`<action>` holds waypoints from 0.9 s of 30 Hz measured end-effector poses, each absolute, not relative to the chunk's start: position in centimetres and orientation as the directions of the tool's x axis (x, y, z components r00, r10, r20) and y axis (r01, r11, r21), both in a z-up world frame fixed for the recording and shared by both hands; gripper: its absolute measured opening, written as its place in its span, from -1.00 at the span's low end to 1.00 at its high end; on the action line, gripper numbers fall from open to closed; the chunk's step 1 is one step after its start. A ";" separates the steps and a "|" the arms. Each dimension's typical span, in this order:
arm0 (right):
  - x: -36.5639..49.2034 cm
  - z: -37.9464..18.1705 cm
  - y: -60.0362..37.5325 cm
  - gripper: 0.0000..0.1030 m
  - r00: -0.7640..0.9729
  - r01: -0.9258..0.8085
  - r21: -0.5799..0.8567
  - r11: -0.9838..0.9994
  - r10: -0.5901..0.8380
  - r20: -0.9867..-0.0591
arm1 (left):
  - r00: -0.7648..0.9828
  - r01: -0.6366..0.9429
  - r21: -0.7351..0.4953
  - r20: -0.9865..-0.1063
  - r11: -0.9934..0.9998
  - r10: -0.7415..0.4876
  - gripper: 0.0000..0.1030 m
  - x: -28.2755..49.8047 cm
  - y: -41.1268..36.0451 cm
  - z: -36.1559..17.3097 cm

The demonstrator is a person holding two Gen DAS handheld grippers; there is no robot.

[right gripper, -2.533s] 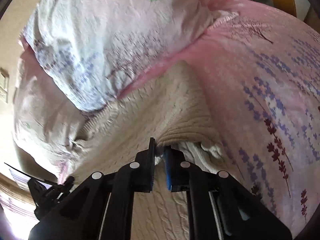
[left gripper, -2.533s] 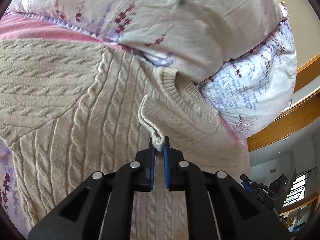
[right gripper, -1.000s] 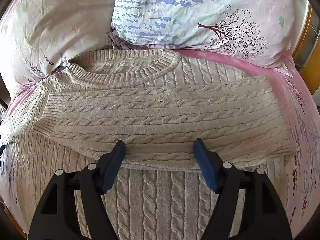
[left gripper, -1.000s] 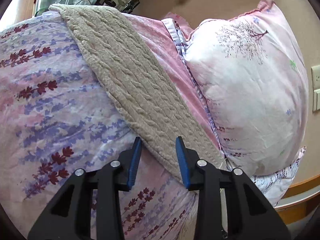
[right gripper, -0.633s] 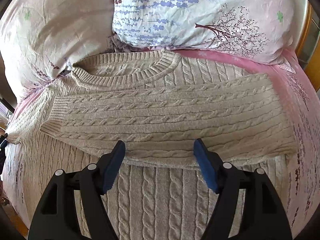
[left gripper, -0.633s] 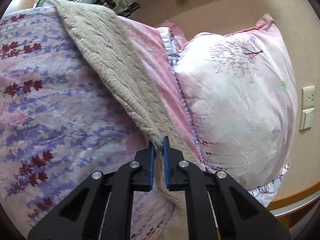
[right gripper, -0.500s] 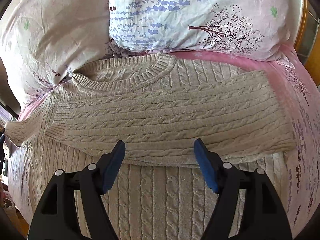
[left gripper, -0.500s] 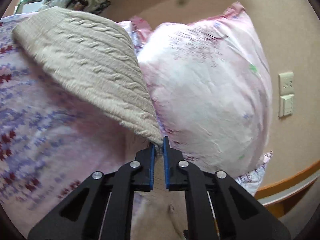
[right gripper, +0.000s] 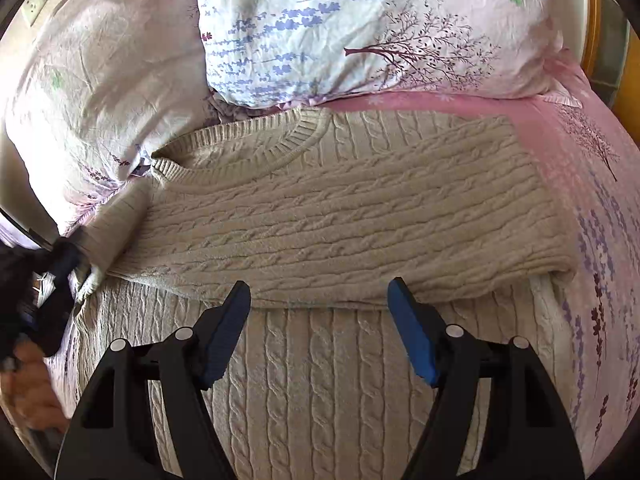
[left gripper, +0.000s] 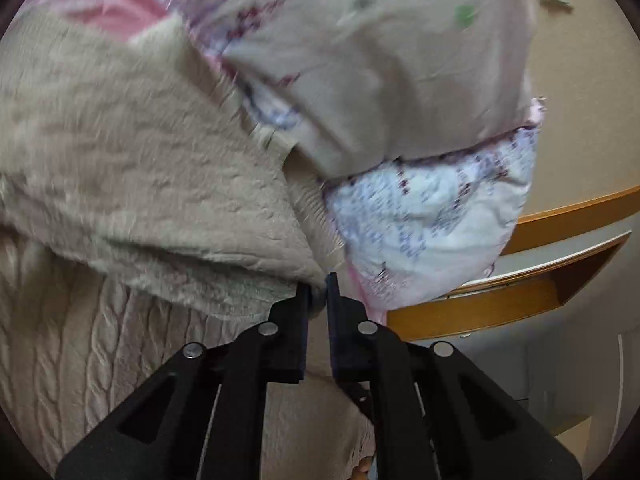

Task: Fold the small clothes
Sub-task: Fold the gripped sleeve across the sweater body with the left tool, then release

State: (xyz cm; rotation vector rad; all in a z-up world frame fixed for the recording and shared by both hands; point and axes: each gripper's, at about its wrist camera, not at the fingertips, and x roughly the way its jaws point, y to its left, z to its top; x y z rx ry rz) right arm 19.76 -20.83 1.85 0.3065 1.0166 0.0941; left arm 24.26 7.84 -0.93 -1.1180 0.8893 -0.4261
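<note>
A beige cable-knit sweater lies flat on the bed, its neck toward the pillows. Its right sleeve is folded across the chest. My left gripper is shut on the left sleeve near its cuff and holds it lifted over the sweater's body; it shows at the left edge of the right wrist view. My right gripper is open and empty, hovering above the lower edge of the folded right sleeve.
Two floral pillows lie against the sweater's neck. The pink floral bedsheet runs along the right. A wooden bed frame and shelf stand beyond the pillows in the left wrist view.
My left gripper closed on the left sleeve and has carried it up and in over the sweater's body. My right gripper has stayed open in nearly the same place.
</note>
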 end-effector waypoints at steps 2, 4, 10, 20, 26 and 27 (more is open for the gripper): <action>19.6 1.6 -21.1 0.41 0.522 0.064 0.301 0.951 0.226 -0.823 | 0.576 -0.162 -0.900 -0.419 0.405 -0.702 -0.83 24.3 7.3 -2.3; 19.5 1.7 -21.2 0.41 0.522 0.061 0.309 0.949 0.233 -0.821 | 0.589 -0.172 -0.906 -0.410 0.388 -0.697 -0.75 24.1 8.2 -2.3; 19.4 1.7 -21.1 0.41 0.530 0.052 0.331 0.942 0.255 -0.809 | 0.696 -0.250 -0.896 -0.429 0.366 -0.576 -0.37 23.0 14.3 -0.5; 18.9 1.7 -22.7 0.41 0.555 0.077 0.345 0.936 0.247 -0.794 | 0.741 -0.215 -0.892 -0.415 0.398 -0.528 -0.79 23.9 13.9 1.9; 17.9 2.3 -25.9 0.41 0.609 0.129 0.379 0.916 0.228 -0.760 | 0.608 0.088 -0.774 -0.457 0.627 -0.649 -0.77 26.2 1.9 6.2; 17.7 2.3 -26.6 0.41 0.619 0.140 0.391 0.910 0.228 -0.752 | 0.552 0.145 -0.736 -0.495 0.662 -0.671 -0.64 26.5 -0.8 6.2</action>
